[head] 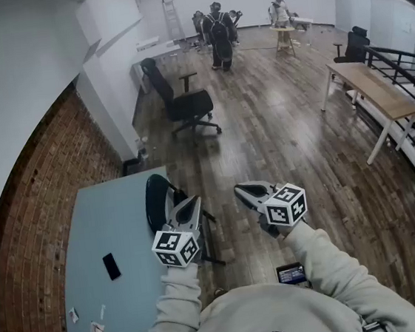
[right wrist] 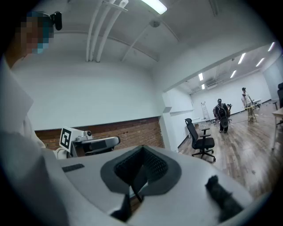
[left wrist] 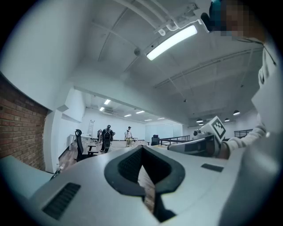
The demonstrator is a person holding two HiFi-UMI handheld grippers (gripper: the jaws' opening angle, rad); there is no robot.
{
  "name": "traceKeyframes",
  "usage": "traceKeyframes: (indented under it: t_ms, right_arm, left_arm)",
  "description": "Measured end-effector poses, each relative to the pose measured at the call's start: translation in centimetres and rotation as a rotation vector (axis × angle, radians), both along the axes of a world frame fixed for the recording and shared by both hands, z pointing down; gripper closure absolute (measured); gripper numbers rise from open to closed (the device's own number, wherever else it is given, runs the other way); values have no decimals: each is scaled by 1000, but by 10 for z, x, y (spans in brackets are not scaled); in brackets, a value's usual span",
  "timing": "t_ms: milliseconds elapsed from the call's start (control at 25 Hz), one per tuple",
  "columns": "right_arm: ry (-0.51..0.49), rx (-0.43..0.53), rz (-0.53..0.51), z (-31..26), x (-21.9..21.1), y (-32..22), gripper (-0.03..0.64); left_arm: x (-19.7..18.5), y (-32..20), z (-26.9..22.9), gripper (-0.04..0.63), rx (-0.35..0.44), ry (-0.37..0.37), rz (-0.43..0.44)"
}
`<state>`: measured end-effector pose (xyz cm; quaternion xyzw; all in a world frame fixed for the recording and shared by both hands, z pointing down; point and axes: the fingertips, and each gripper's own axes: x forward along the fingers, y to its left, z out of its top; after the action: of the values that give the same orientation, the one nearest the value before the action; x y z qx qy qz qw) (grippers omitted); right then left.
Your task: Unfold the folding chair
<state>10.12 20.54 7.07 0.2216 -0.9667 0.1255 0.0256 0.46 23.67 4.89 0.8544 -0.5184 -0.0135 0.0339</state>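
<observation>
Folding chair (head: 156, 201): black. It stands on the wooden floor (head: 279, 138) just beside the right edge of the light blue table (head: 117, 224), directly in front of the person.
Long axis of the chair: roughly upright. The rounded dark back is the top end, and thin dark legs reach the floor at the side nearer to the person.
Facing of the chair: the broad dark face is turned up toward the head camera. The middle part is hidden behind the left gripper, so I cannot tell how far it is folded.
Left gripper (head: 194, 200): held level, in front of the chair in the head view, with its tip toward the far end of the room. The jaws are together with nothing between them. Whether it touches the chair I cannot tell.
Right gripper (head: 240, 189): beside the left one, near it but not touching, over bare floor and apart from the chair. The jaws are closed and empty.
Table: a dark phone (head: 111, 265) lies flat on it.
Background: a black office chair (head: 186, 104) stands farther away, and people (head: 218, 30) stand at the far end. A long wooden table (head: 374, 90) is at the right.
</observation>
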Motion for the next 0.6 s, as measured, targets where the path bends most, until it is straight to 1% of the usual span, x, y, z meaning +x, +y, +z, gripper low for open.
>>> traceKeyframes:
  t_ms: [120, 200, 280, 400, 520, 600]
  right_arm:
    - [18, -30, -19, 20, -17, -3, 611]
    - [35, -56, -20, 35, -25, -7, 610]
    - [53, -63, -19, 43, -39, -18, 610]
    - [77, -49, -32, 46, -71, -38, 610]
    - [94, -39, -35, 50, -103, -63, 610]
    - [82, -52, -21, 50, -122, -88, 610]
  left_arm:
    - [-15, -3, 10, 589, -7, 4, 11]
    - [-27, -3, 21, 589, -18, 12, 4]
    - [-47, -11, 26, 589, -19, 27, -17]
    - [-87, -30, 25, 589, -6, 47, -48]
    - [-127, -48, 28, 589, 9, 25, -62]
    - [-150, -66, 33, 589, 11, -4, -50]
